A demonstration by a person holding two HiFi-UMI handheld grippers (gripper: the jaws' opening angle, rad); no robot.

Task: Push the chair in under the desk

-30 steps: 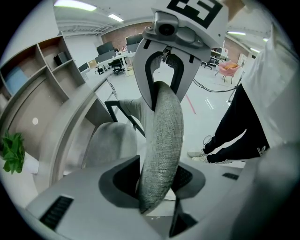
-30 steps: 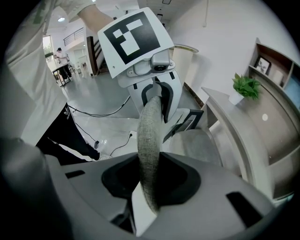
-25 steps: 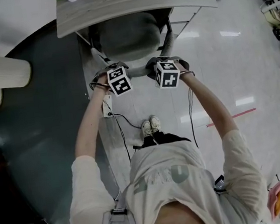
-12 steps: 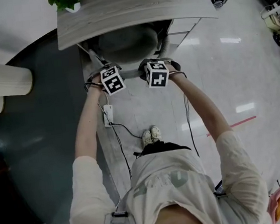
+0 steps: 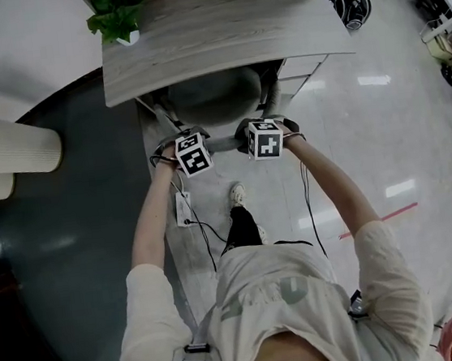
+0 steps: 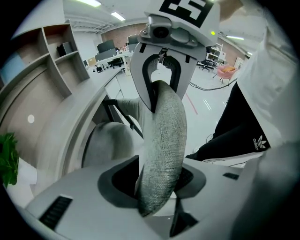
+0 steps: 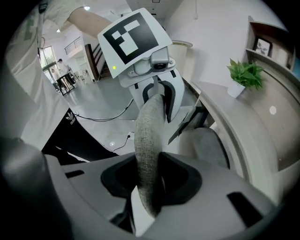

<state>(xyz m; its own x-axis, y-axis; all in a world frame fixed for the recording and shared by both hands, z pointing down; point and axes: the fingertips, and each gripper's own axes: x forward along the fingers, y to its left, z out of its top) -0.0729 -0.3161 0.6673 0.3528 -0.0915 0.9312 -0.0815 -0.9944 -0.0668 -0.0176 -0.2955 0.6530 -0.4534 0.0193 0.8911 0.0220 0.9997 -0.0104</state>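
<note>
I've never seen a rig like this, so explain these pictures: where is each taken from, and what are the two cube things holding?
A person holds a two-jaw gripper in each hand; the patterned cubes are parts of them. The overhead picture comes from a camera on the person's head; the other two cameras ride on the grippers, looking along their jaws. The left gripper and right gripper both clamp the top of a grey chair's backrest; the left jaws have just been opening slightly, with the backrest between them. The seat sits partly under the desk, which carries a potted plant.
</note>
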